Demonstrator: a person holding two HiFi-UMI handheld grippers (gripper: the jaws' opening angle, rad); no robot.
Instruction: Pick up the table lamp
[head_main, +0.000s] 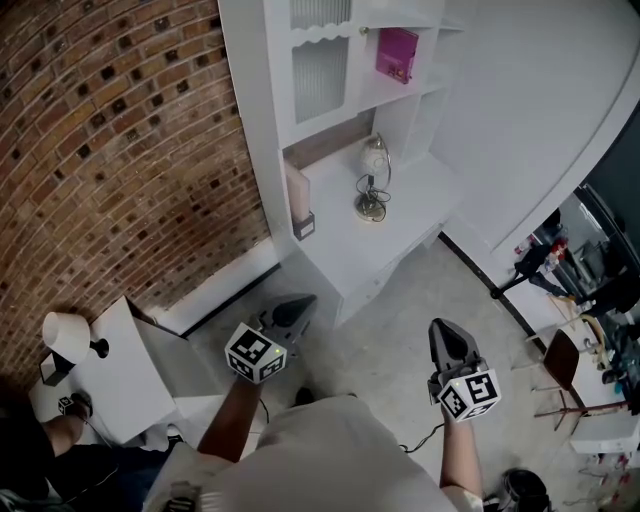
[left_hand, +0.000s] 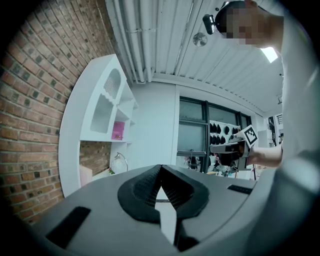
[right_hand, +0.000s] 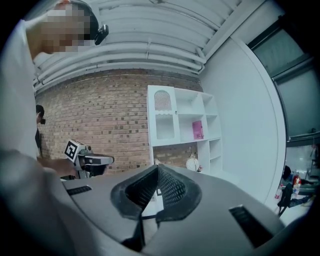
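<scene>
The table lamp (head_main: 372, 184), with a pale round shade on a thin curved stem and a brass base, stands on the white cabinet's counter (head_main: 345, 245). It shows small in the left gripper view (left_hand: 119, 162) and in the right gripper view (right_hand: 192, 162). My left gripper (head_main: 299, 304) is held level above the floor, short of the cabinet, shut with nothing in it (left_hand: 161, 168). My right gripper (head_main: 443, 326) hangs further right, also shut and empty (right_hand: 157, 168). Both are well clear of the lamp.
A pink book (head_main: 397, 53) sits on an upper shelf and a pale box (head_main: 298, 198) leans at the counter's left. A brick wall (head_main: 110, 150) runs along the left. A low white table (head_main: 120, 375) carries a white-shaded lamp (head_main: 65, 336). Chairs and clutter stand at the far right (head_main: 575, 360).
</scene>
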